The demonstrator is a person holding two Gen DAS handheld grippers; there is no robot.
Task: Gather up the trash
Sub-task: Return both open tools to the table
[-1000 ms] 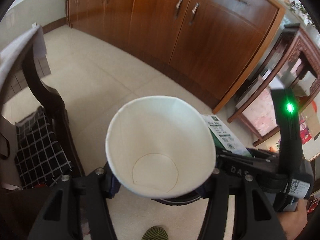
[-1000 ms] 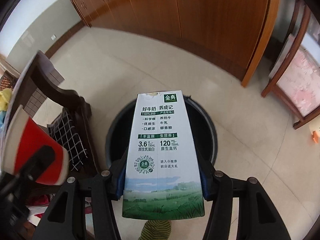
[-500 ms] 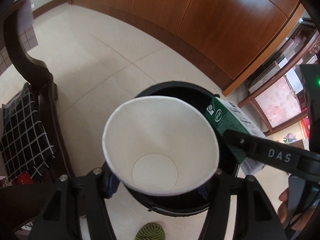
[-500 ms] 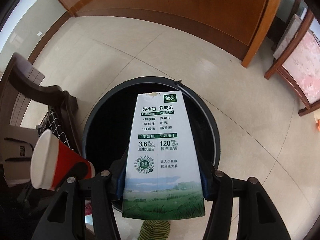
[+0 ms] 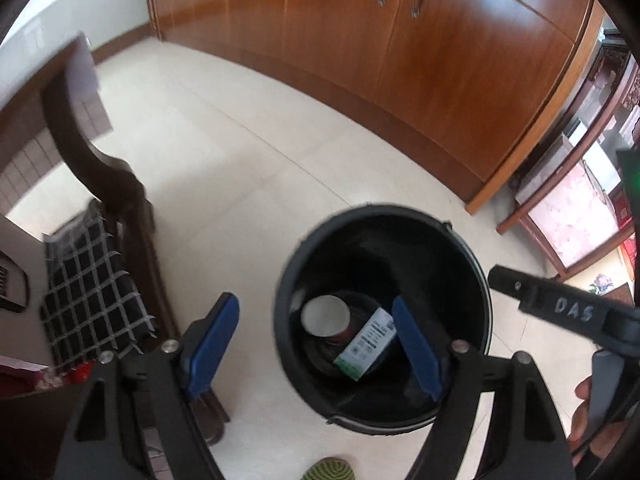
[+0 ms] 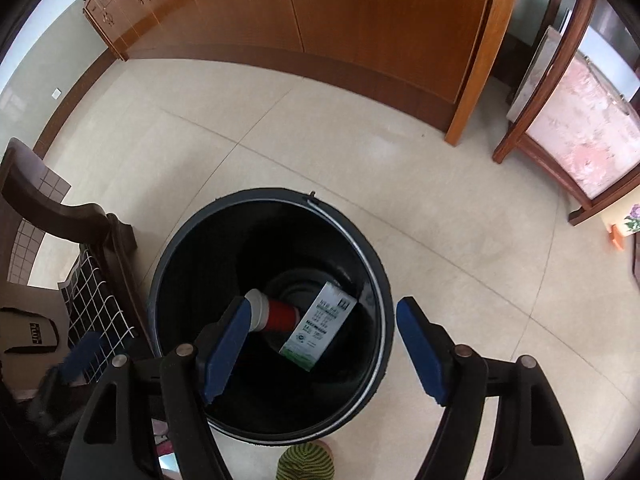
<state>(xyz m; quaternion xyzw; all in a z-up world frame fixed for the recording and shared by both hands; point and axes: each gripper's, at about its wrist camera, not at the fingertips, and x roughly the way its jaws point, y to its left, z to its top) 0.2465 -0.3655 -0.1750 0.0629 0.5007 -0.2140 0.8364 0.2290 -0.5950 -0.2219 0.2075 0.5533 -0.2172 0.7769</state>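
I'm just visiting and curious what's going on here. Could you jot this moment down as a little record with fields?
Place: tiled floor beside wooden cabinets
Bin: black round bucket, upright on the floor
In the bin: red paper cup on its side; milk carton beside it
Left tool: open, empty, jaws have just been opening
Right tool: open, empty, jaws have just been opening

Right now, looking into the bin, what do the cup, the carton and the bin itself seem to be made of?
Cup: likely coated paper; matte white inside, rolled rim, glossy red outside.
Carton: printed paperboard, it seems; flat folded faces, sharp edges, slight sheen.
Bin: probably black plastic; smooth moulded wall, dull shine. A thin bright band follows its rim, perhaps metal; I cannot tell.
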